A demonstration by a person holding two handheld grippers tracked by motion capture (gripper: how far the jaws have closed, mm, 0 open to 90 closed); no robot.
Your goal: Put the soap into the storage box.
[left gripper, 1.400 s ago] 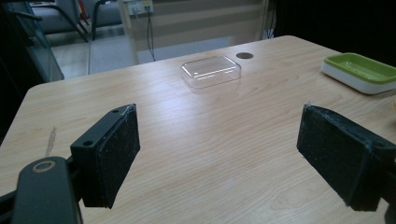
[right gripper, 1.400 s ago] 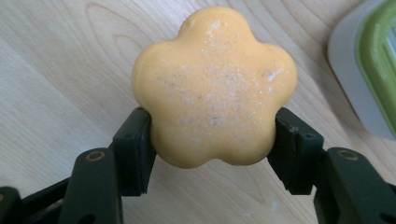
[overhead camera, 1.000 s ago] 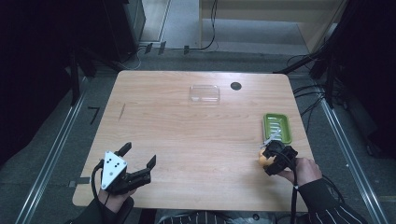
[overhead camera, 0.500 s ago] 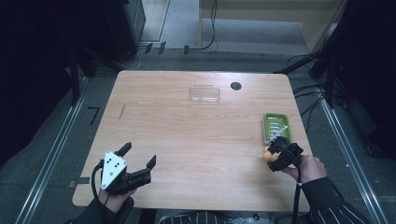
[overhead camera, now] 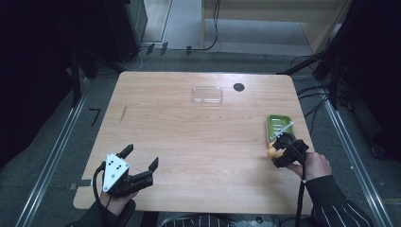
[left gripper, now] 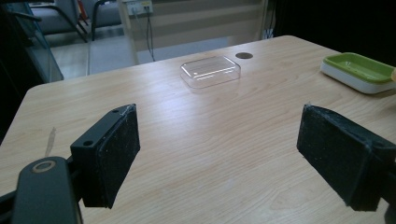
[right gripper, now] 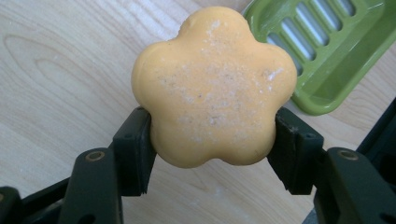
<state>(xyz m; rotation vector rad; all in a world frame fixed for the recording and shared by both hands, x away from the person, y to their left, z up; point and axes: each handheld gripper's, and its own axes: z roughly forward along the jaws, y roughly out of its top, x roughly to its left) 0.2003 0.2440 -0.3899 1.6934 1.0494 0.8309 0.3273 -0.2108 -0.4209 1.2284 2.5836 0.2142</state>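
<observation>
- My right gripper (overhead camera: 280, 150) sits near the right edge of the wooden table (overhead camera: 189, 142). Its jaws are clamped on an orange flower-shaped soap (right gripper: 214, 86), one jaw against each side of it.
- In the right gripper view the soap is above the bare wood, with the tabletop visible beneath it. I cannot tell whether it touches the table.
- A green soap dish (overhead camera: 278, 126) lies just beyond the right gripper, near the table's right edge. Its ribbed floor (right gripper: 322, 42) shows just beside the soap, up and to the right.
- My left gripper (overhead camera: 137, 165) is at the near left corner of the table. Its jaws stand wide apart with nothing between them; the pads (left gripper: 116, 154) frame bare wood.
- A clear plastic lid (overhead camera: 207, 95) rests on the far middle of the table, well apart from both grippers.
- A dark round hole (overhead camera: 239, 87) sits just right of that lid.
</observation>
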